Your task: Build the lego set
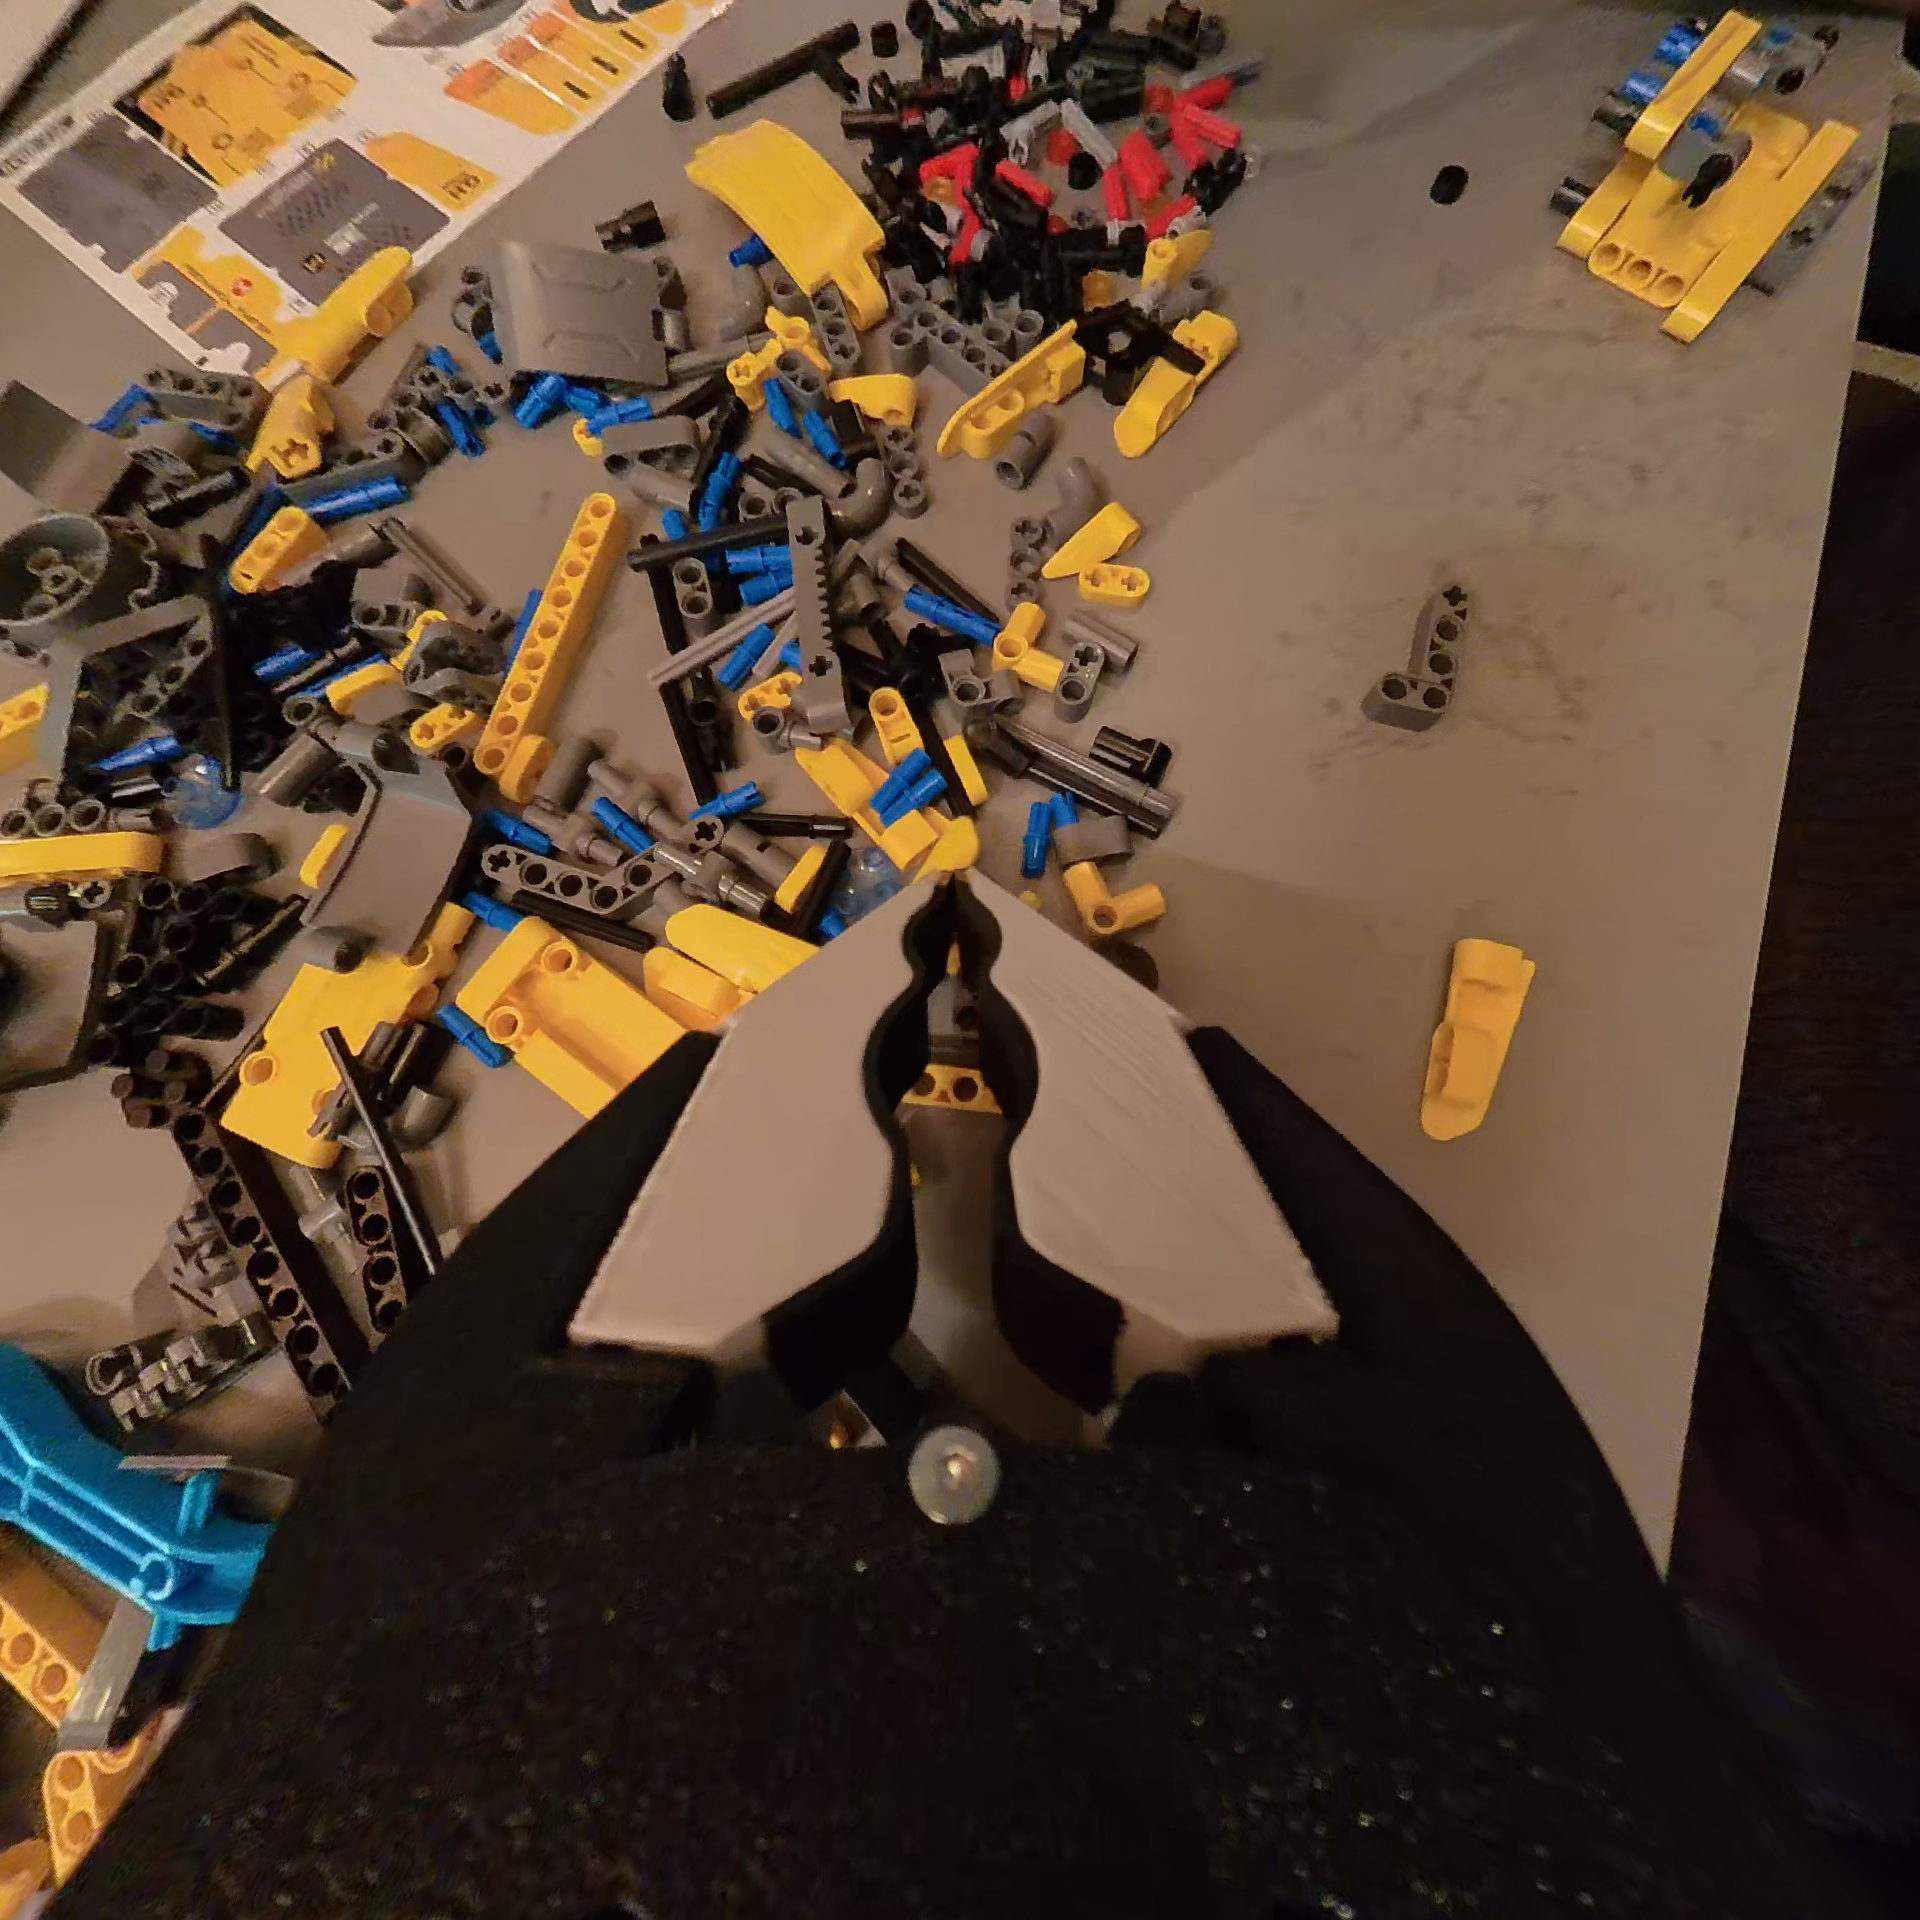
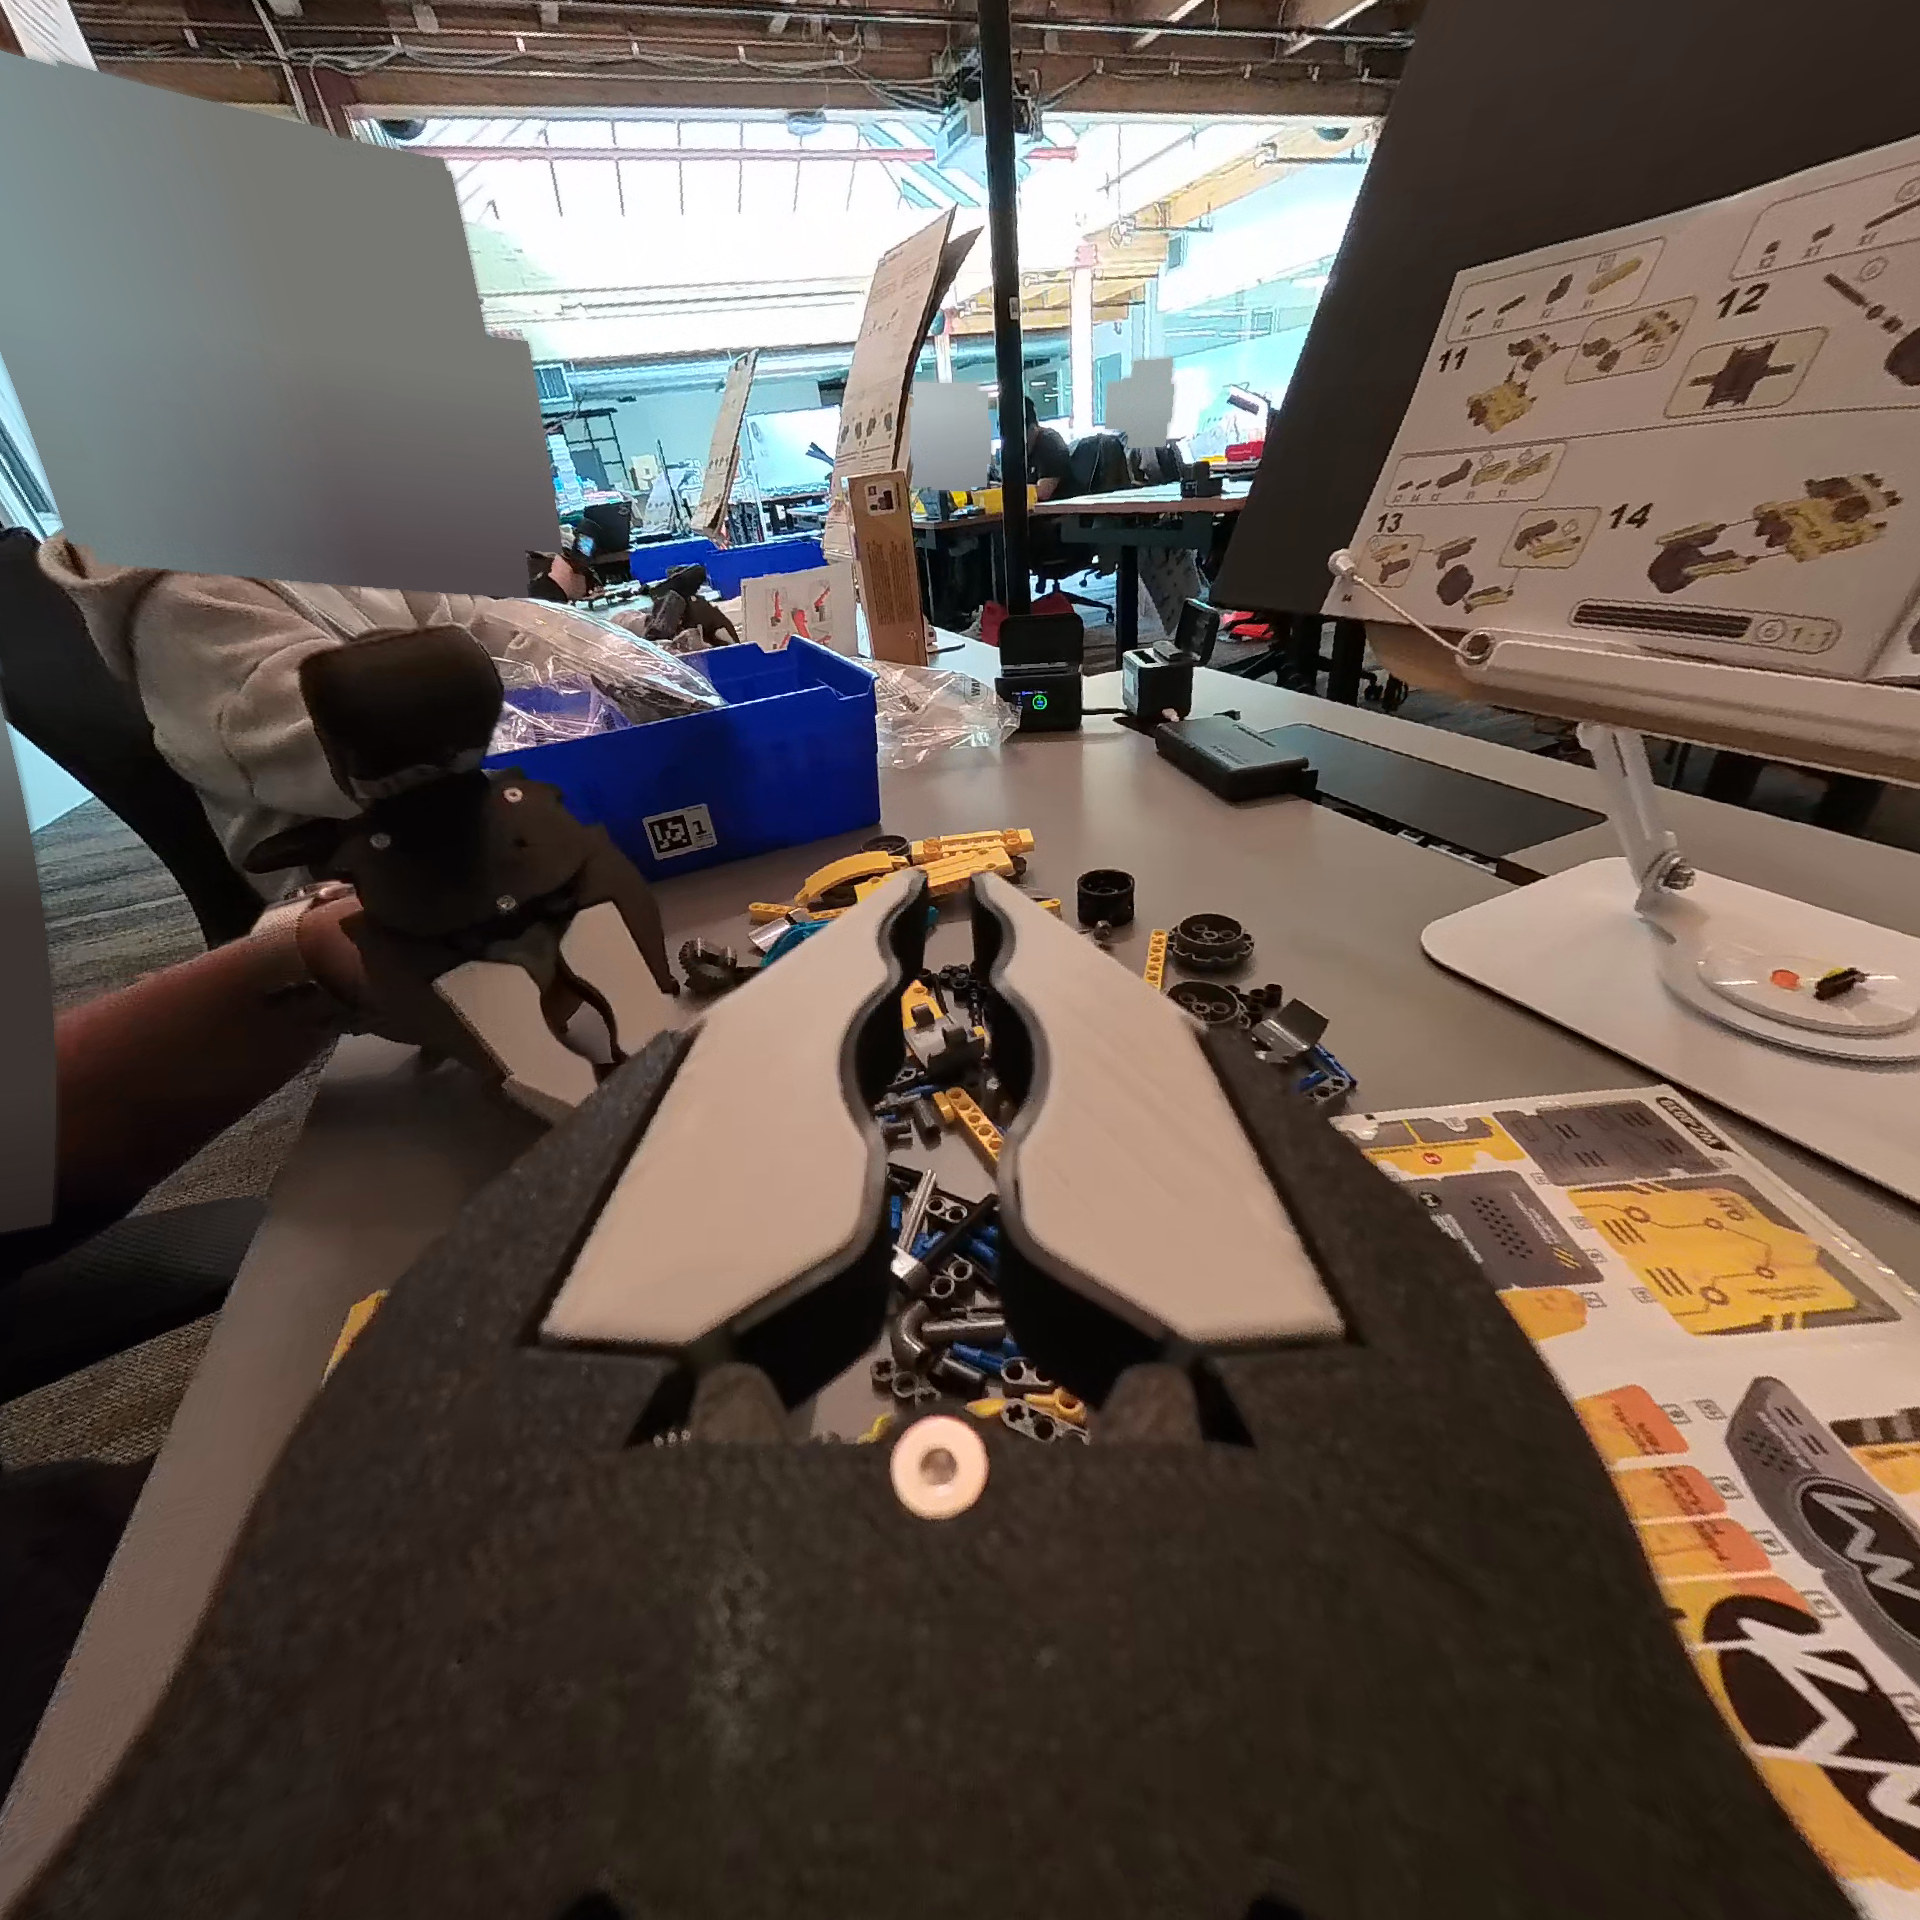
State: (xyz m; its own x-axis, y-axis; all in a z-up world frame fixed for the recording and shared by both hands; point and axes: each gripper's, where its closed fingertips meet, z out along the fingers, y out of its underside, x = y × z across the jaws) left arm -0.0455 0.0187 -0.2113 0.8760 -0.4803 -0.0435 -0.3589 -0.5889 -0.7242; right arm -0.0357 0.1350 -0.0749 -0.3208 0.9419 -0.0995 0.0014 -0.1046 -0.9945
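Note:
In the left wrist view my left gripper (image 1: 950, 883) is shut, its tips low over the near edge of a big pile of yellow, grey, black and blue building parts (image 1: 582, 644) on the grey table (image 1: 1455, 468). A small yellow rounded piece (image 1: 956, 844) lies right at the tips; I cannot tell whether it is pinched. In the right wrist view my right gripper (image 2: 949, 891) hovers above the same pile with a narrow gap between the fingers and nothing between them. The left gripper (image 2: 639, 1023) shows there at the left, pointing down.
A part-built yellow assembly (image 1: 1704, 177) stands far right, a sticker sheet (image 1: 260, 156) far left. A lone yellow panel (image 1: 1470, 1039) and a grey angled beam (image 1: 1429, 665) lie apart. A blue bin (image 2: 727, 769), black wheel hubs (image 2: 1210, 940) and an instruction stand (image 2: 1662, 468) lie beyond. Spacing between my two grippers at the tips: around 20 cm.

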